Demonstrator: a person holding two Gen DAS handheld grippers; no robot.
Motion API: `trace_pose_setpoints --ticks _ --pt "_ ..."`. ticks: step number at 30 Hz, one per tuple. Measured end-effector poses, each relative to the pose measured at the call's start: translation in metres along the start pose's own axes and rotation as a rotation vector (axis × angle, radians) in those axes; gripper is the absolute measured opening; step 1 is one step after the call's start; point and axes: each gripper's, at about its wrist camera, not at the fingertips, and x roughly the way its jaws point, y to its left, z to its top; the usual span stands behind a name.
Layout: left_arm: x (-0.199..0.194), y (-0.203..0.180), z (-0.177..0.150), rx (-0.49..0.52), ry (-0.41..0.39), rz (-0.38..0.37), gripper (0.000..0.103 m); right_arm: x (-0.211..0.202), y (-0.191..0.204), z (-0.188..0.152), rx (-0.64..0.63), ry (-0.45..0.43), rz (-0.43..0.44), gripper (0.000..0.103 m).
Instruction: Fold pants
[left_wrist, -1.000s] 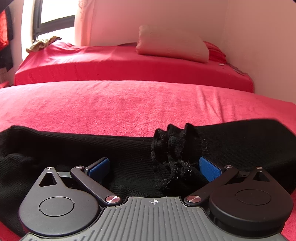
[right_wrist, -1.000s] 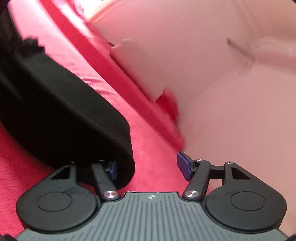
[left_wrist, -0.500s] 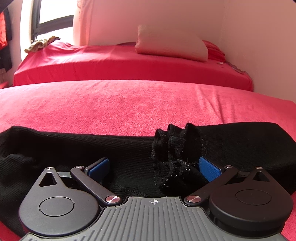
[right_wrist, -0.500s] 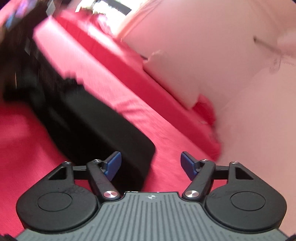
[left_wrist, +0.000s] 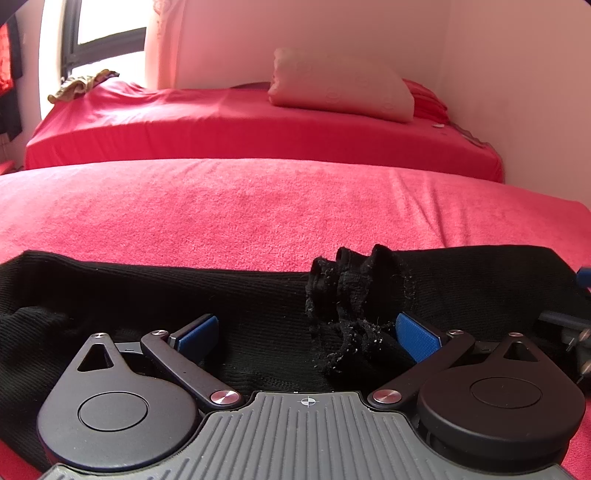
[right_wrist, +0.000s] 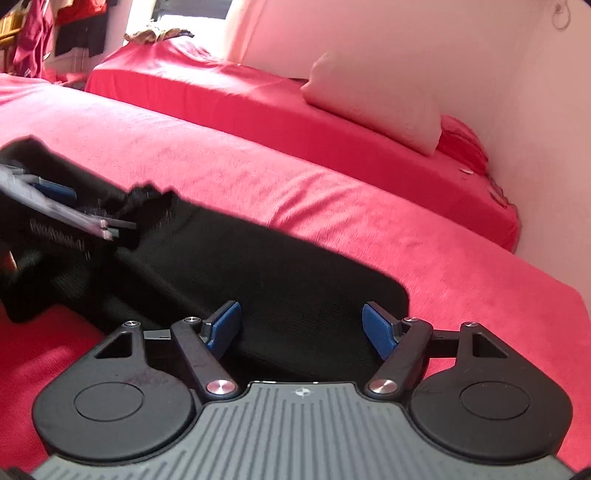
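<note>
Black knit pants (left_wrist: 147, 295) lie flat across the near part of a red bed cover (left_wrist: 258, 206). A bunched frayed cuff (left_wrist: 351, 306) rises beside the right pad. My left gripper (left_wrist: 306, 332) is open, low over the pants, pads apart with cloth between them. In the right wrist view the pants (right_wrist: 277, 273) end in a rounded folded edge. My right gripper (right_wrist: 301, 328) is open just over that end. The left gripper (right_wrist: 55, 206) shows at far left on the bunched cloth.
A second red bed (left_wrist: 240, 122) stands behind with a pale pillow (left_wrist: 340, 92) against the wall. A crumpled cloth (left_wrist: 81, 85) lies by the window. Clothes hang at the far left (right_wrist: 33, 37). White walls close the right side.
My right gripper let the pants end go and swung back and level, now facing along the pants. The pants end settled flat. My left gripper stayed still.
</note>
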Motion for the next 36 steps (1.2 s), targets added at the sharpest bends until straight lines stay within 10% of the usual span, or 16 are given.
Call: trace_pose_setpoints --ticks 13,36 --pt "-0.026 0.006 0.005 0.078 -0.108 0.222 0.103 0.0 0.008 0.003 0.001 0.023 0.012 0.083" --pt "-0.074 0.108 -0.015 -0.2 -0.025 0.325 0.103 -0.051 0.096 0.013 -0.307 -0.209 0.068 0.083"
